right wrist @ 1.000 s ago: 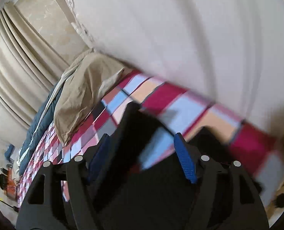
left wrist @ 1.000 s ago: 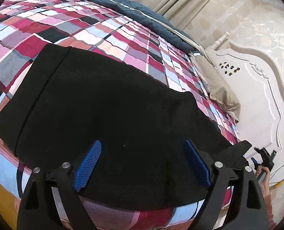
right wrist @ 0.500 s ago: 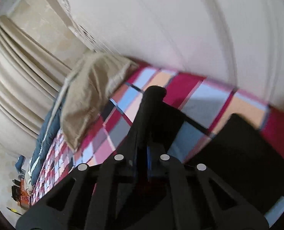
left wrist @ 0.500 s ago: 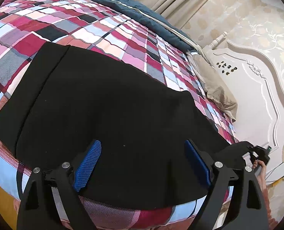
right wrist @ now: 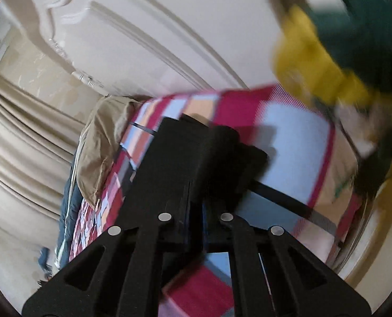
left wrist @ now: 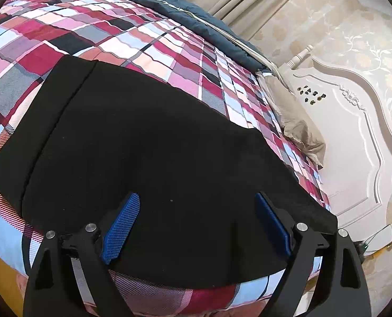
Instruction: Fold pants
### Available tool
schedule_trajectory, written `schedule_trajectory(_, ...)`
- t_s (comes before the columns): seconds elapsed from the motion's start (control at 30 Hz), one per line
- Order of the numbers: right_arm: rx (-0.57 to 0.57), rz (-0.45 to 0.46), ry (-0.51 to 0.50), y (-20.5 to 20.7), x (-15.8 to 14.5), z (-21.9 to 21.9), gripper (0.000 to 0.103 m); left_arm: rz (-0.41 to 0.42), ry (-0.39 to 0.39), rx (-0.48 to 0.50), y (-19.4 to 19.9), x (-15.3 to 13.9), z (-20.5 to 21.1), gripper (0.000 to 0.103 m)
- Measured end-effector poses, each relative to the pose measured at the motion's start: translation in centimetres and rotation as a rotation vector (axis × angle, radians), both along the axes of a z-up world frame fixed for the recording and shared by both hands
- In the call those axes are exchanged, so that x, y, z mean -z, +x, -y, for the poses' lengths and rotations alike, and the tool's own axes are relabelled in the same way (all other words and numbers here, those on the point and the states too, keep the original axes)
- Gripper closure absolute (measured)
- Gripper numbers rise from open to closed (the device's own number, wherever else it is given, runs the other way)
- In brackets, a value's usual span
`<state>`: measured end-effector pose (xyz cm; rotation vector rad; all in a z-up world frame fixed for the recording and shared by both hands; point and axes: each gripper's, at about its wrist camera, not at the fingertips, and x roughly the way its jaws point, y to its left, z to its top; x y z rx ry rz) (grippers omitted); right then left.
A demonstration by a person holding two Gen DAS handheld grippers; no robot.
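Black pants [left wrist: 156, 145] lie spread flat across a plaid bedspread [left wrist: 169, 39]. My left gripper [left wrist: 196, 196] hovers just above their near edge, open wide, with nothing between its blue pads [left wrist: 122, 224]. In the right wrist view my right gripper [right wrist: 198, 137] is shut, and a bunched end of the black pants [right wrist: 251, 161] is pinched in it and hangs to the right over the bedspread [right wrist: 288, 137]. That view is blurred by motion. The right gripper does not show in the left wrist view.
A white carved headboard [left wrist: 341, 137] closes the bed's right end, with a beige pillow [left wrist: 296, 124] against it. A dark blue quilt [left wrist: 196, 18] lines the far side below beige curtains. A blurred yellow and green thing [right wrist: 309, 60] is close at the right gripper's upper right.
My right gripper went from open around the pants' end to shut on it, then rolled and moved lower, leaving the left wrist view. The left gripper stayed put.
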<state>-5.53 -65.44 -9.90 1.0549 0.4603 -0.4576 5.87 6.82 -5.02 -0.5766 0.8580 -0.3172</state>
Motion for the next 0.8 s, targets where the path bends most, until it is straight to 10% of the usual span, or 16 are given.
schedule_trajectory(0.27, 0.03, 0.12, 0.12, -0.7, 1.3, -0.2, 0.093, 0.006, 0.024, 0.011, -0.2, 0.1, 0.4, 0.016)
schedule_trajectory(0.4, -0.004, 0.201, 0.176, -0.9, 1.4, -2.1, 0.072, 0.007, 0.023, 0.012, -0.3, 0.0, 0.5, 0.016)
schedule_trajectory(0.8, -0.293, 0.283, 0.288, 1.8, 1.5, -15.0, 0.056, 0.016, 0.012, 0.018, -0.5, 0.0, 0.4, 0.016)
